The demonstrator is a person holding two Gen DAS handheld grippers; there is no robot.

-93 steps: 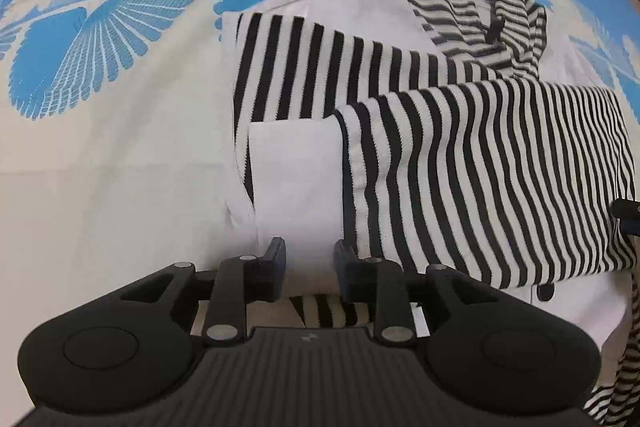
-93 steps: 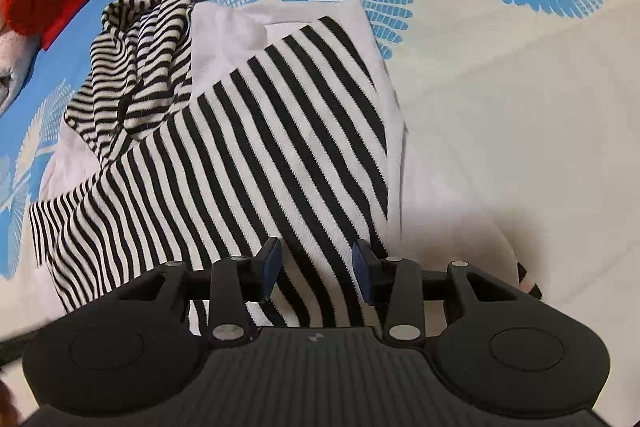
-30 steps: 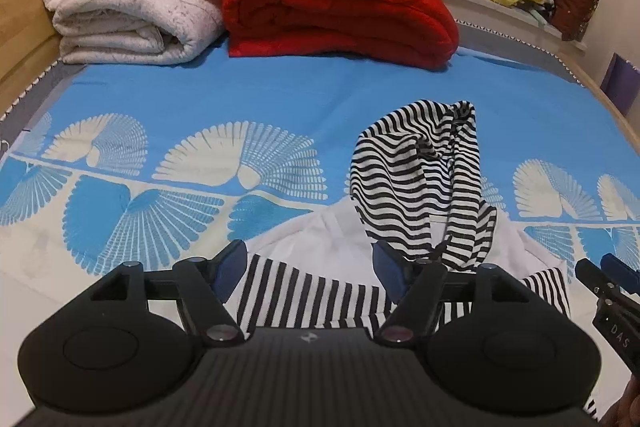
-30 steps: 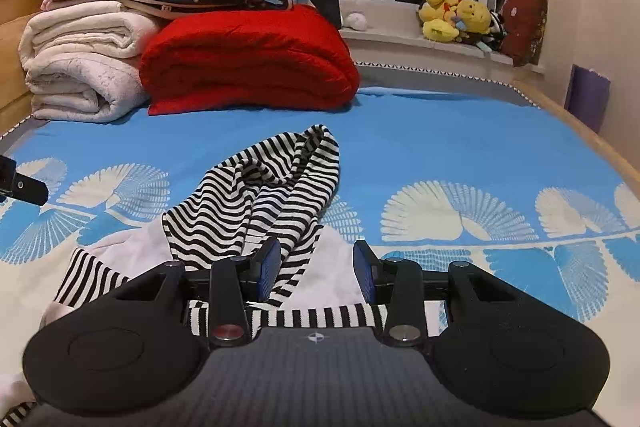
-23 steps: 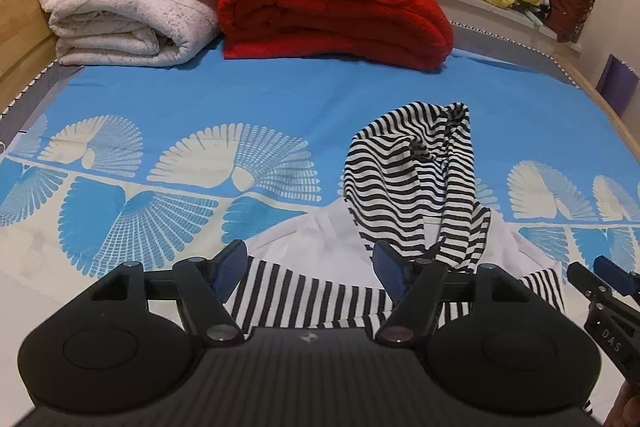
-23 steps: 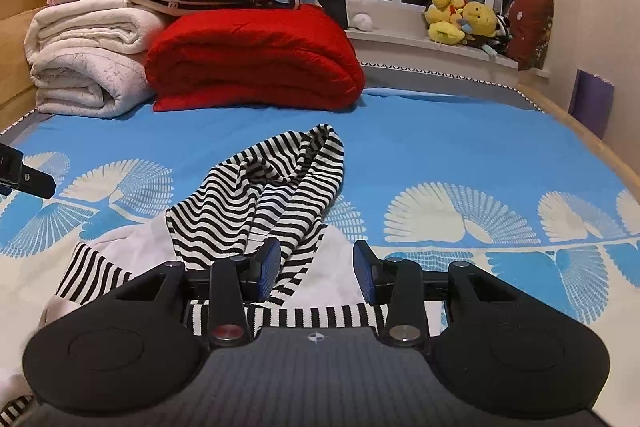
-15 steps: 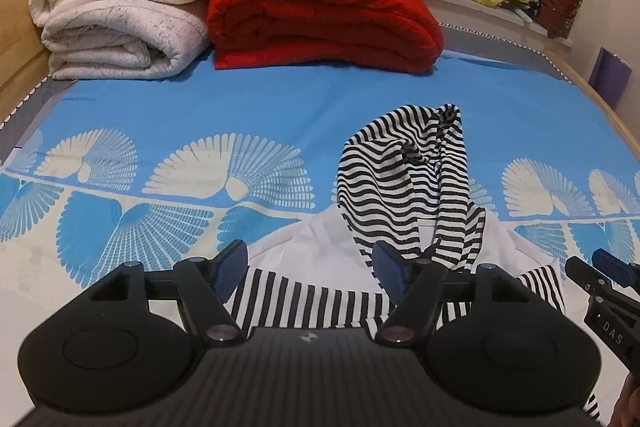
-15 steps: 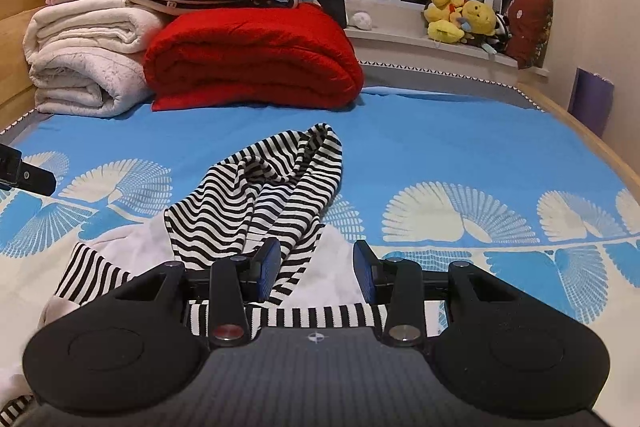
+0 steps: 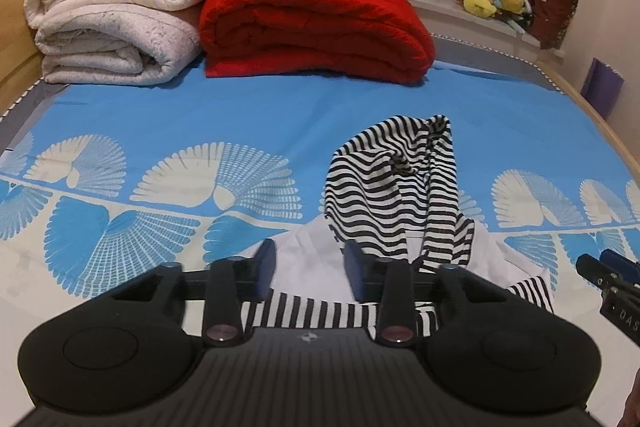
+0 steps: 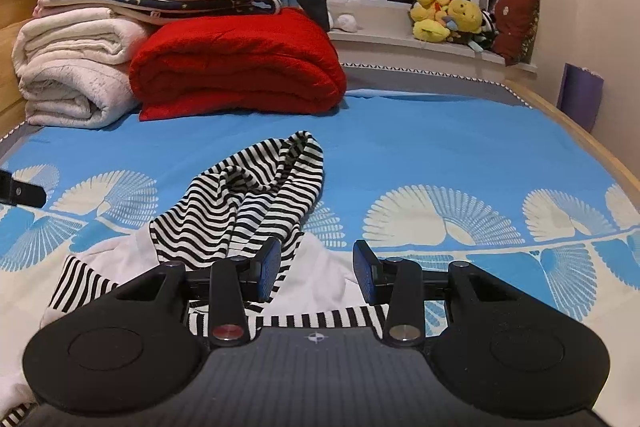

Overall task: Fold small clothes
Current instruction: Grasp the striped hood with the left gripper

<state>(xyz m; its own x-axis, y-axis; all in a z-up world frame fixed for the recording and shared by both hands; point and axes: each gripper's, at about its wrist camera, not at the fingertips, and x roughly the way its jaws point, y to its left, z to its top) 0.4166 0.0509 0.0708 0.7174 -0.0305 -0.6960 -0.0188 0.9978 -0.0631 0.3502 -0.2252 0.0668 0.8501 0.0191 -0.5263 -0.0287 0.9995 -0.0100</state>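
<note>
The striped hooded top [image 9: 394, 195] lies partly folded at the centre of the frame on the bed [image 9: 200, 115], hood pointing up. The left claw [image 9: 310, 273], low in its frame, has just been closing and grips nothing. The right claw [image 10: 316, 269] stands partly open, also empty.

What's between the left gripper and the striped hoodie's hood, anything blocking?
Nothing visible. The left gripper hangs over the folded body of the hoodie; its jaws have just been closing, with nothing clamped between them. The striped hood lies flat just beyond, only white fabric between. The red blanket is well behind it.
</note>
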